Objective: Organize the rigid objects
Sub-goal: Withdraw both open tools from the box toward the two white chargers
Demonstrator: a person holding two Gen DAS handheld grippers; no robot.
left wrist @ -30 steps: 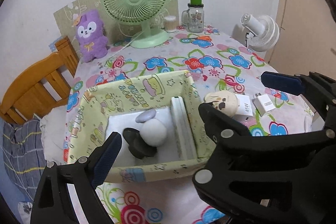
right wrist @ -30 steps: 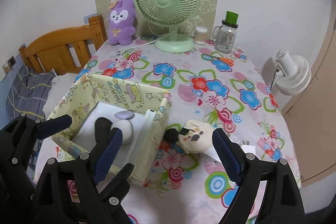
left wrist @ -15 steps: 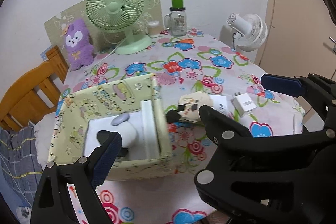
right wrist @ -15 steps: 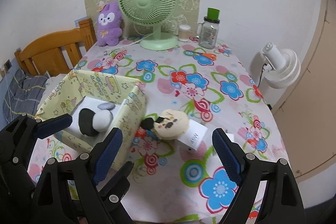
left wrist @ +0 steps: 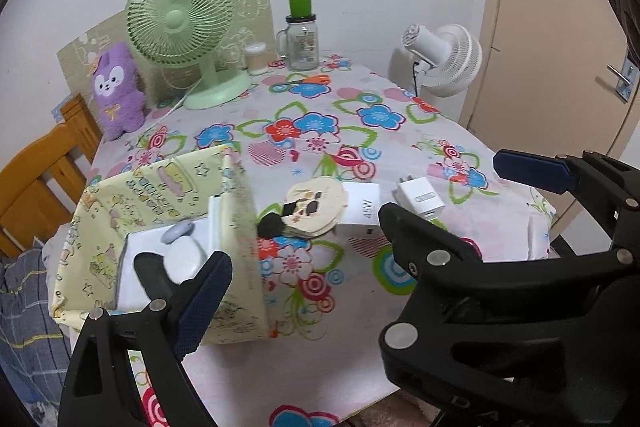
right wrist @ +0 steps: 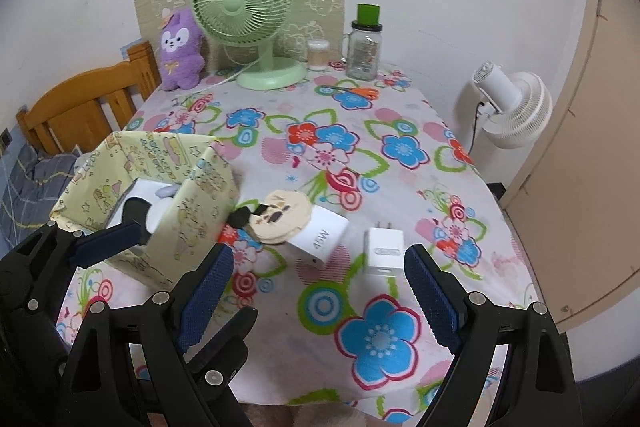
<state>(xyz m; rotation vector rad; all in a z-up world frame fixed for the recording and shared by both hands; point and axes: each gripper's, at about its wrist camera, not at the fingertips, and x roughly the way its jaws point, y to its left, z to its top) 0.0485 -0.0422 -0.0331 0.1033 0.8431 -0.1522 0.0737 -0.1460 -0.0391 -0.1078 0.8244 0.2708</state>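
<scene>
On the flowered tablecloth [right wrist: 400, 147] lie a round beige patterned piece with a black part [left wrist: 316, 203] [right wrist: 284, 215], a white carton [left wrist: 362, 207] [right wrist: 324, 235] under its edge, and a white charger plug [left wrist: 420, 197] [right wrist: 384, 247]. A yellow fabric box [left wrist: 160, 187] [right wrist: 200, 195] to their left holds a white box with grey, black and white items. My right gripper [right wrist: 318, 259] hovers open above the near table edge, facing the carton and plug. My left gripper [left wrist: 316, 279] is open too, beside the box; its right finger is hidden behind the right gripper [left wrist: 444, 187].
At the back stand a green fan [right wrist: 244, 7], a purple plush [right wrist: 180, 47], a jar with a green lid [right wrist: 364, 47] and a small tub [right wrist: 318, 53]. Orange-handled scissors [right wrist: 356, 91] lie near them. A wooden chair [right wrist: 80, 107] is left, a white fan [right wrist: 512, 111] and door right.
Both grippers have moved to the right along the table's near edge. The yellow box has slid left in both views and the charger plug has come into the right wrist view. Both stay open.
</scene>
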